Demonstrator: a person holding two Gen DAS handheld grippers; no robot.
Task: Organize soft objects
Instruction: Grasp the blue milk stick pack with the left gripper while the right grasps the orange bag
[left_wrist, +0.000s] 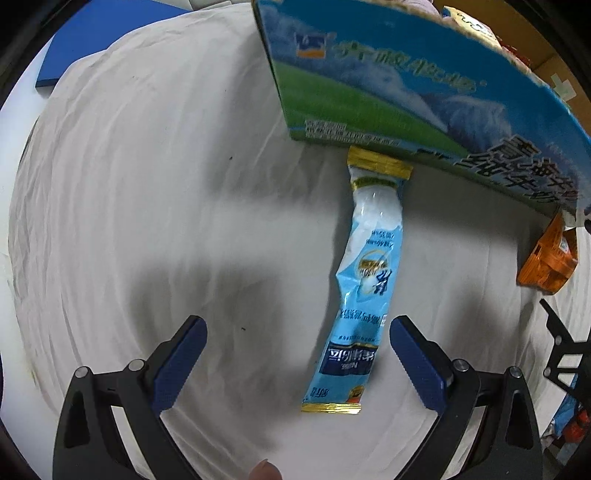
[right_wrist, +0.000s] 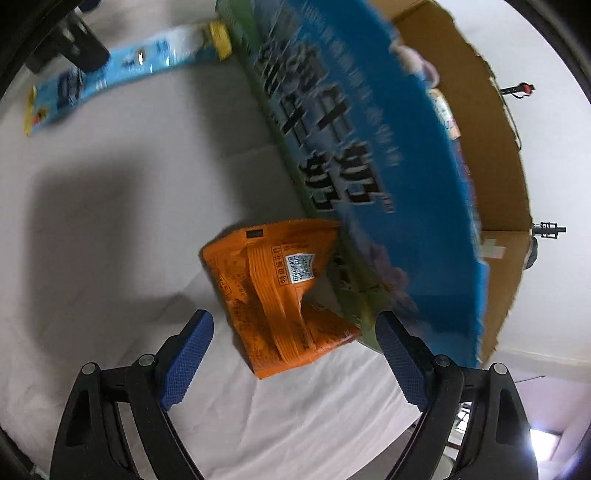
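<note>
A long light-blue sachet (left_wrist: 364, 280) with gold ends lies on the white cloth, its far end touching the blue and green carton box (left_wrist: 406, 81). My left gripper (left_wrist: 295, 363) is open and hovers over the sachet's near end, which lies between the jaws nearer the right finger. An orange packet (right_wrist: 280, 291) lies crumpled against the box (right_wrist: 369, 147). My right gripper (right_wrist: 295, 360) is open and empty just before the packet. The sachet also shows far left in the right wrist view (right_wrist: 122, 70), and the packet at the right edge of the left wrist view (left_wrist: 546, 262).
The white cloth (left_wrist: 147, 184) covers the table. The box is open on top, with brown cardboard inside (right_wrist: 480, 147) and some items in it. A blue board (left_wrist: 103, 40) lies at the far left. The left gripper's dark body (right_wrist: 74, 44) shows near the sachet.
</note>
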